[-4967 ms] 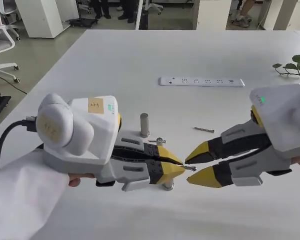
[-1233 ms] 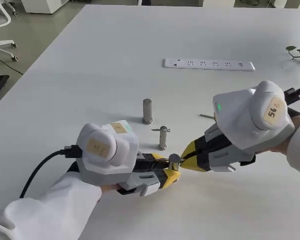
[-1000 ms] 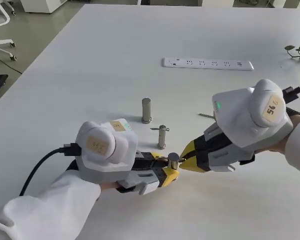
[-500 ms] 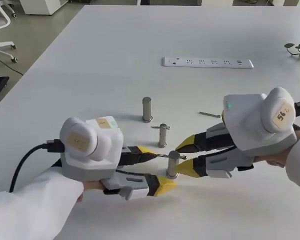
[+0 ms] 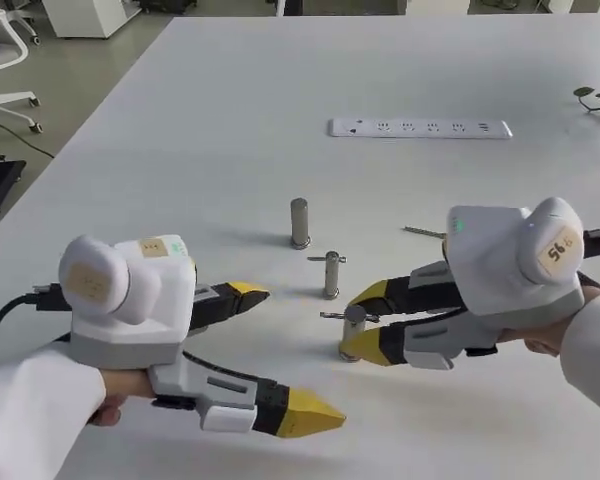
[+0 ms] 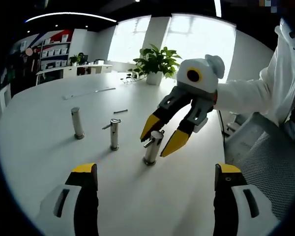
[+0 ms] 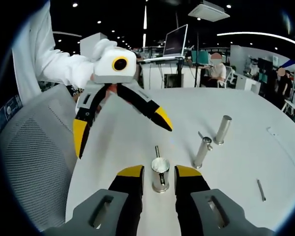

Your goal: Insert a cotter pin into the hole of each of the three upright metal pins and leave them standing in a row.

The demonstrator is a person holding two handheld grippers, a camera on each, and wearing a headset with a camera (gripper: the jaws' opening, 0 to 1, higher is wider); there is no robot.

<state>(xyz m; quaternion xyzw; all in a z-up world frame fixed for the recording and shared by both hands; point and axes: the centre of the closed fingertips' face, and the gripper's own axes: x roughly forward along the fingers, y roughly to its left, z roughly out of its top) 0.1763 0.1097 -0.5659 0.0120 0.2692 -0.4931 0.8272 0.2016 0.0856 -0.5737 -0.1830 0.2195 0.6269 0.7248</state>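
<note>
so, the left gripper (image 5: pixel 290 353) was nearest, jaws spread wide, holding nothing. just beside it, the right gripper (image 5: pixel 360 320) had its jaws a little apart, flanking the nearest pin (image 5: pixel 352 335), which had a cotter pin (image 5: pixel 332 315) through its top. the middle pin (image 5: pixel 331 275) stood behind with a second cotter pin (image 5: pixel 320 259), then the far pin (image 5: pixel 299 222). a loose cotter pin (image 5: pixel 423 233) lay to the right, a power strip (image 5: pixel 420 128) farther back. the table (image 5: pixel 230 120) was open beyond, its left edge well apart from the row.
</note>
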